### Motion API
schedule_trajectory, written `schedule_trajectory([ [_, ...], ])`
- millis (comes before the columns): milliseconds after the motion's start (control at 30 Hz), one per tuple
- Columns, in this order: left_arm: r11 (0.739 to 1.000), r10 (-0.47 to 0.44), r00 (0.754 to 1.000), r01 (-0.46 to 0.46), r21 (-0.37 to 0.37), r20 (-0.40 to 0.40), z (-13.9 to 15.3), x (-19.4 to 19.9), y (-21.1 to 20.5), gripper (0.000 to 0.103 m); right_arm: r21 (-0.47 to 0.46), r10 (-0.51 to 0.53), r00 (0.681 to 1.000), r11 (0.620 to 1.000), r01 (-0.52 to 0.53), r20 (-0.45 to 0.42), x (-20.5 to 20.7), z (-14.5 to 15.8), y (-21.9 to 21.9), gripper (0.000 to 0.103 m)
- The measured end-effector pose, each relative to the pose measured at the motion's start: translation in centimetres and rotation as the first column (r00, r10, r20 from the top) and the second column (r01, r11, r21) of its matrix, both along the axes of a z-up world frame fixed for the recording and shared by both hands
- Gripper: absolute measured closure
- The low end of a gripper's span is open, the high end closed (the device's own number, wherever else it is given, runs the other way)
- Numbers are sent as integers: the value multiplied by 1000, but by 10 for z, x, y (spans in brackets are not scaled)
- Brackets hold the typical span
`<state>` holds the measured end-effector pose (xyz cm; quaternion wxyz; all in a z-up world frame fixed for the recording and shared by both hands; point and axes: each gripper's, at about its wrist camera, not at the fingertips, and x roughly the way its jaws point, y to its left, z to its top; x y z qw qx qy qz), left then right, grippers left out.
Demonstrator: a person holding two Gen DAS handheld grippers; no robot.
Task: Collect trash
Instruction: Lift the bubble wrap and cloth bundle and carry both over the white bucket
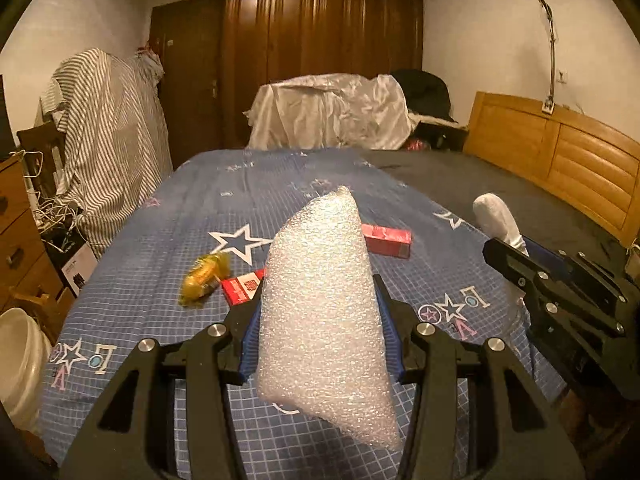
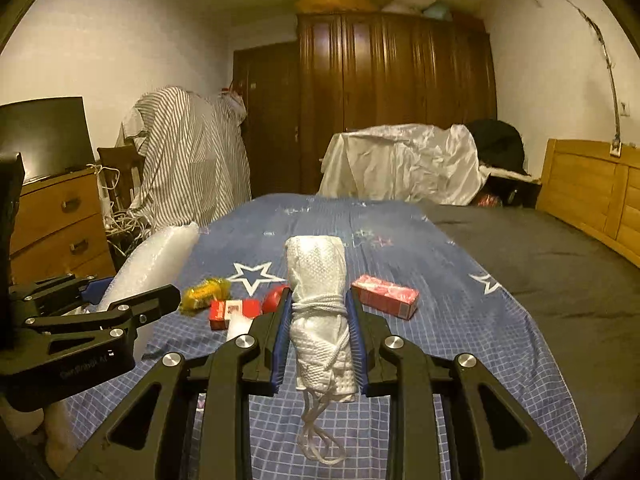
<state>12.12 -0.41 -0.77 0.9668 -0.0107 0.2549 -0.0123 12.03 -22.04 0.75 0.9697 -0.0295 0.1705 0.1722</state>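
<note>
From my left gripper, raised over a bed, the jaws are clamped on a sheet of bubble wrap that stands up between the blue pads and sags below them. The blue star-print bedspread serves as the landmark: on it, just left of the bubble wrap, lie a yellow wrapper and a red and white pack, the pack partly hidden behind the wrap. A longer red box lies on the bedspread just right of the wrap. At the right edge of the bedspread my right gripper reaches in, a white bundle sticking out of its tip. Beyond the far end of the bedspread stand a dark wooden wardrobe and a white sheet draped over furniture.

From my right gripper, the jaws are squeezed tight on the white bundle, a roll of netted cloth tied round with white cord whose loops dangle below the pads. On the bedspread beyond, the red box lies just right of the bundle; the red and white pack and yellow wrapper lie to its left, with a small red thing against the left pad. My left gripper sits at the bedspread's left edge, the bubble wrap in its grip.
</note>
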Motion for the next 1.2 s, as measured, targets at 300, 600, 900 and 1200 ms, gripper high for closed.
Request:
schedule_trajectory([
  [300,1000,1,1000,-1,-8,20,9,-13,2,57,-10,-5,1000,1000,6,27,-23,16,4,76],
  [600,999,25,999,-25,-20,27,12,-20,18,57,-14,45,999,999,-45,7,-15,25,18,76],
  [900,984,175,984,-174,-28,37,29,-34,95,57,-15,206,978,978,-207,-20,4,44,91,76],
  [1200,947,322,946,-321,-25,43,45,-58,174,57,-25,355,935,934,-356,-23,-3,73,208,76],
])
